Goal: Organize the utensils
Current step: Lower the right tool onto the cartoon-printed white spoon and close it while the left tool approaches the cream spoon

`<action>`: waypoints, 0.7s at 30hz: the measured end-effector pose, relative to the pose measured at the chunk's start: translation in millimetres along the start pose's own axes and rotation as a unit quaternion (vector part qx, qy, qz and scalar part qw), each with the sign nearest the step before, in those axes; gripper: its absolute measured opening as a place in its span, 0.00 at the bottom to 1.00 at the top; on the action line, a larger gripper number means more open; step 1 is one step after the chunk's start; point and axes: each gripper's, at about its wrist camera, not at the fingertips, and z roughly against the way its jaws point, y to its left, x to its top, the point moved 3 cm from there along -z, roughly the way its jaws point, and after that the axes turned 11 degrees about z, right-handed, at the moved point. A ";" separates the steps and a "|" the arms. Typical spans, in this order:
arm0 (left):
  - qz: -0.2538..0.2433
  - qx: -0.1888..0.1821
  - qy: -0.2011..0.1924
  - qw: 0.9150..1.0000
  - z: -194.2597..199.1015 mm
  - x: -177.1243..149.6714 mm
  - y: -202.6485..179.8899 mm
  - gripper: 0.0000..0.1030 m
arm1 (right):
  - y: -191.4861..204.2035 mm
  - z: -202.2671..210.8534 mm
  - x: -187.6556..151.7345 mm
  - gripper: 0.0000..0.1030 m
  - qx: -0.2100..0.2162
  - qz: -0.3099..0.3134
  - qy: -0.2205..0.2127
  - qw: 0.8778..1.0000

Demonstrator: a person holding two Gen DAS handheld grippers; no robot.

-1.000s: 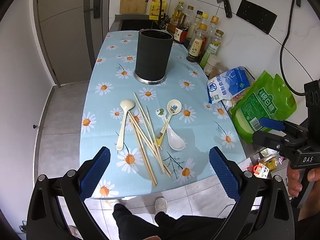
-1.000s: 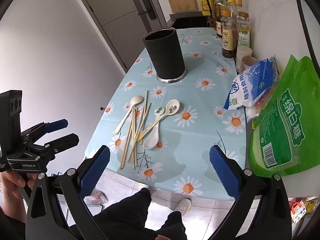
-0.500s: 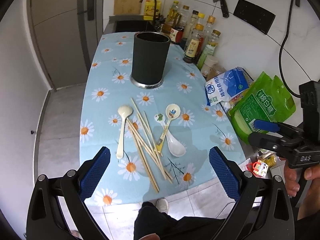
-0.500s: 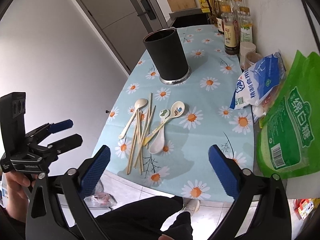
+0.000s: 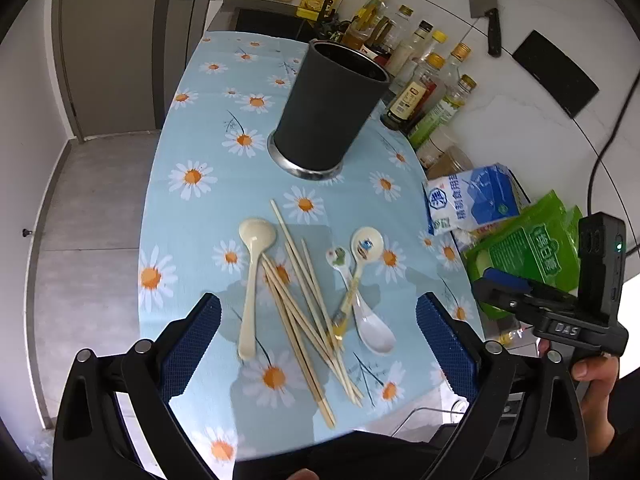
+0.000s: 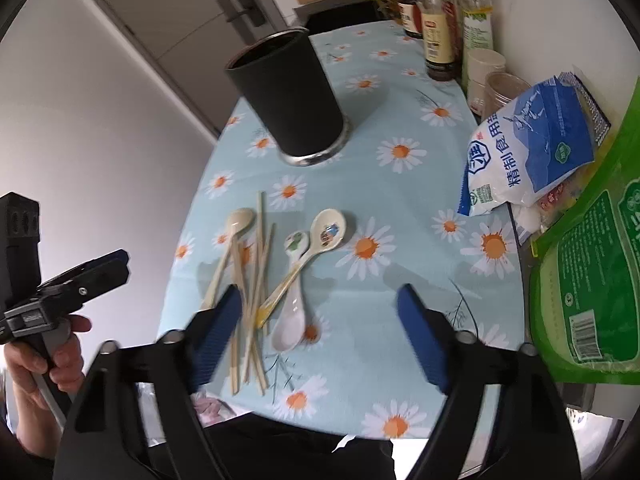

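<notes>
A black utensil holder (image 5: pixel 328 108) (image 6: pixel 288 96) stands upright on the daisy tablecloth (image 5: pixel 200 208). Nearer lie a cream spoon (image 5: pixel 252 280) (image 6: pixel 228 252), several wooden chopsticks (image 5: pixel 304 304) (image 6: pixel 252 300), a white spoon (image 5: pixel 368 324) (image 6: pixel 290 316) and a patterned spoon (image 5: pixel 360 256) (image 6: pixel 320 244). My left gripper (image 5: pixel 318 344) is open and empty, above the near ends of the utensils. My right gripper (image 6: pixel 320 332) is open and empty, above the white spoon; it also shows at the right of the left wrist view (image 5: pixel 516 292).
Several sauce bottles (image 5: pixel 420 84) (image 6: pixel 440 20) stand along the wall behind the holder. A blue-white salt bag (image 5: pixel 472 200) (image 6: pixel 532 140) and a green bag (image 5: pixel 528 256) (image 6: pixel 592 280) lie at the table's right edge. A cleaver (image 5: pixel 486 4) hangs on the wall.
Both grippers have moved forward and lower toward the utensils on the table. Both stayed open. The utensils have not moved.
</notes>
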 end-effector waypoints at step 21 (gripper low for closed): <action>0.020 -0.010 0.047 0.999 -53.0 21.8 80.2 0.84 | -35.1 -119.3 20.1 0.37 0.050 -0.101 0.061 0.992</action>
